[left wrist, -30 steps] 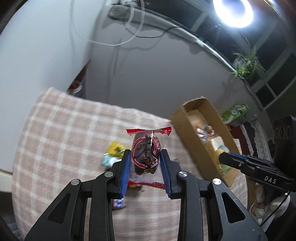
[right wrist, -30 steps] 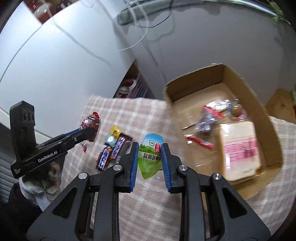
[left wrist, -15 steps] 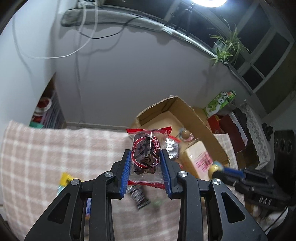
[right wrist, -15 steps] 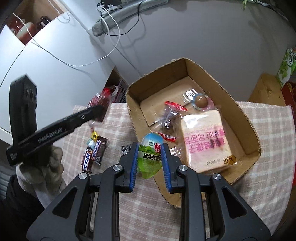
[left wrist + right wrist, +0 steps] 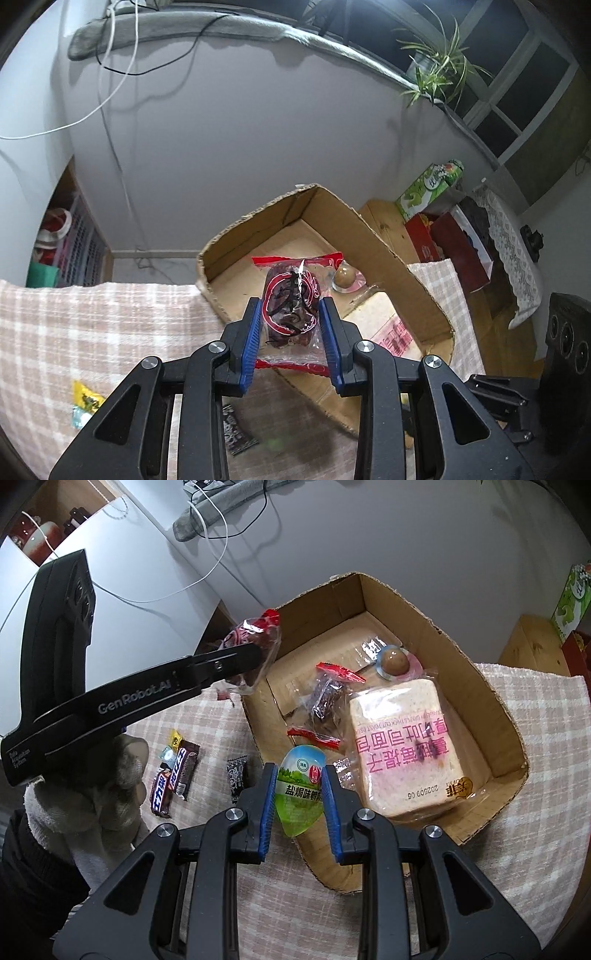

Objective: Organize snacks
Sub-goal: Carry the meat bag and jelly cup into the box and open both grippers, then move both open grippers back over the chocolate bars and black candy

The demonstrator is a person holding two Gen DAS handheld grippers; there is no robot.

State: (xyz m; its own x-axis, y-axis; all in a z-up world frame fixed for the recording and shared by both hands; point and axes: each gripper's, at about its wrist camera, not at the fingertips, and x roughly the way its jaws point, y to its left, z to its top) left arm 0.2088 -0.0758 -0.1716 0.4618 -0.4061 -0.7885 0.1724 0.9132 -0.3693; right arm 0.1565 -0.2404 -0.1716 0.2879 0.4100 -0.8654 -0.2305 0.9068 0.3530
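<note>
Cardboard box sits on the checked cloth covering the bench. I read the left gripper with jaws clamped on a red-edged clear packet of dark dates, held above the box's near-left wall. The right gripper has jaws closed on a green egg-shaped pouch, over the box's front edge. Inside the box I note a bagged toast loaf, another date packet and a brown egg. Chocolate bars lie on the cloth, left of the box.
</note>
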